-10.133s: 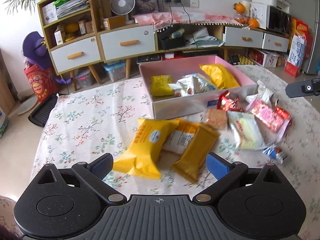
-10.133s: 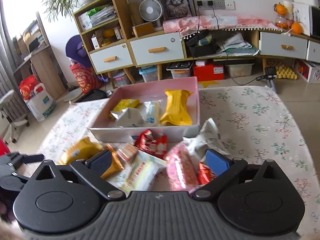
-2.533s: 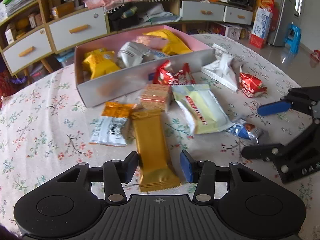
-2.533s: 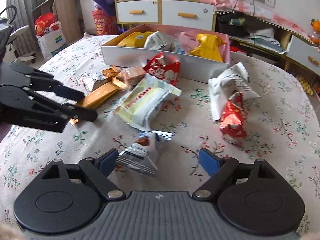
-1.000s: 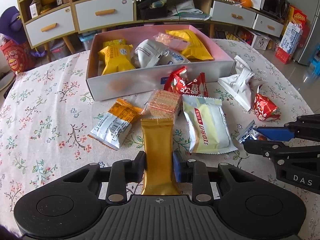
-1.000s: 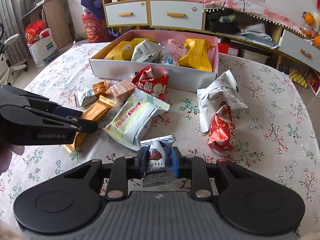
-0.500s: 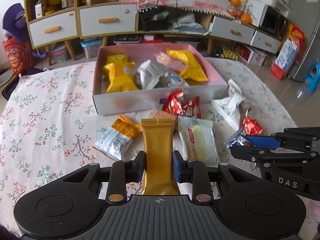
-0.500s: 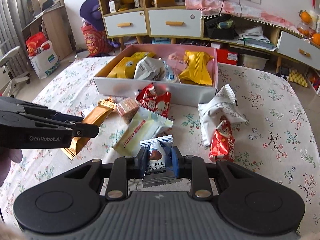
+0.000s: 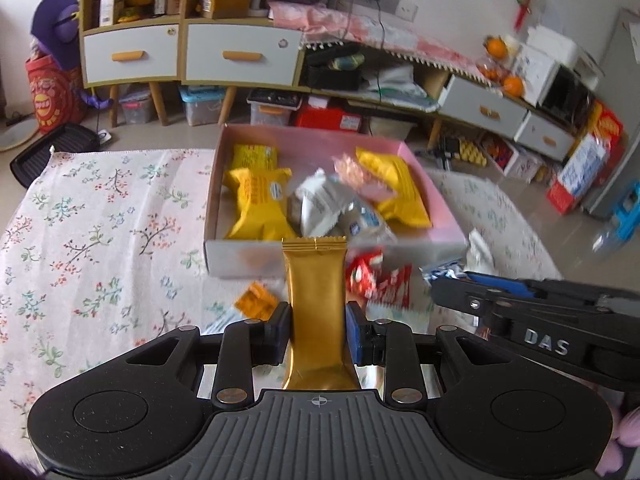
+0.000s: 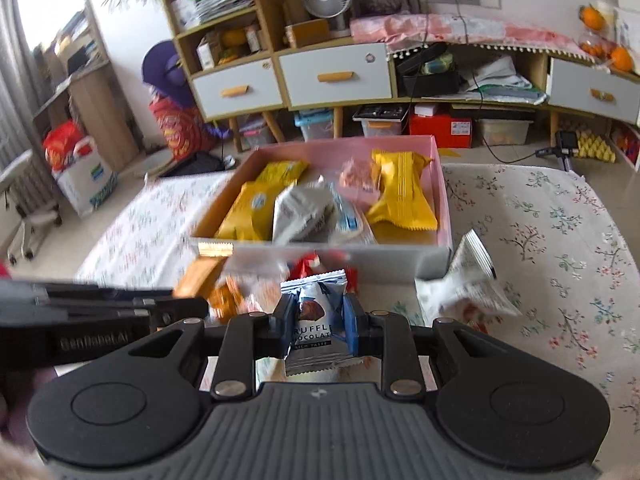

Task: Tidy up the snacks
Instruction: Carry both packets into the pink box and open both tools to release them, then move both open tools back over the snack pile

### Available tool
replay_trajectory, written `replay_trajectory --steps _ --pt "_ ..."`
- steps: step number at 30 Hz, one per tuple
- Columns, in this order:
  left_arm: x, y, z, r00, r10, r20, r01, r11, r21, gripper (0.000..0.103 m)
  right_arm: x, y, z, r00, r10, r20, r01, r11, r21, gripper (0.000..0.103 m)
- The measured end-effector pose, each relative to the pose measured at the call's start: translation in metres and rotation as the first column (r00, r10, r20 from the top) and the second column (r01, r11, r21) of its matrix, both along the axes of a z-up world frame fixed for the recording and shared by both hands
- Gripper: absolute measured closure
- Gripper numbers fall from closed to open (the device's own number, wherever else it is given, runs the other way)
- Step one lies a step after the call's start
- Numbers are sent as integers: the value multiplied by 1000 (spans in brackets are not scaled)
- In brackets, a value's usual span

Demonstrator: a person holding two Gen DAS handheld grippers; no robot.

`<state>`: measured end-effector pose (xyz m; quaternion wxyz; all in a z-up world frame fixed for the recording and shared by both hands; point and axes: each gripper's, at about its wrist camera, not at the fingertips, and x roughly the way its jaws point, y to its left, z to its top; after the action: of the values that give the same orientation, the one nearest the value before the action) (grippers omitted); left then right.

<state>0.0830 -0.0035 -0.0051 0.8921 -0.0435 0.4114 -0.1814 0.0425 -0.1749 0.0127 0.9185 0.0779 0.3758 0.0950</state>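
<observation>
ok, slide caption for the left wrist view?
Left gripper holds a gold snack bar above the table, facing the pink snack box.

Gold bar point(image 9: 316, 304): lower end hidden behind the left gripper point(image 9: 316, 330) body. Truffle chocolate packet point(image 10: 314, 320): print partly covered by the right gripper point(image 10: 316, 322) fingers point(image 10: 289, 320), first letters unreadable. Loose packets on the counter point(image 9: 100, 240) in front of the pink box point(image 9: 436, 200) are motion-blurred; red packet point(image 9: 378, 280) text illegible. Orange packet point(image 9: 256, 300) and the one under it partly hidden by the left gripper. White packet point(image 10: 460, 284) near the box's right corner smeared. Box contents overlap; the silver one point(image 10: 300, 212) is unreadable.
</observation>
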Motion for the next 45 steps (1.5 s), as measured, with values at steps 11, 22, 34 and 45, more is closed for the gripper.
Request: replay_trajectory --steps 11,22,34,45 --pt "55 -19 3 999 20 28 -20 1000 16 77 45 -23 -2 982 -190 0 188 969 162 80" --pt "122 -32 4 999 39 26 -39 999 7 77 66 -41 -21 962 -272 -35 273 936 220 80" --pt "159 -48 -17 999 54 -5 -54 998 30 77 70 -47 -29 949 -313 -46 315 922 225 79" --pt "143 -46 -12 999 23 44 -24 999 22 46 69 -55 -27 944 -329 -36 326 909 260 63"
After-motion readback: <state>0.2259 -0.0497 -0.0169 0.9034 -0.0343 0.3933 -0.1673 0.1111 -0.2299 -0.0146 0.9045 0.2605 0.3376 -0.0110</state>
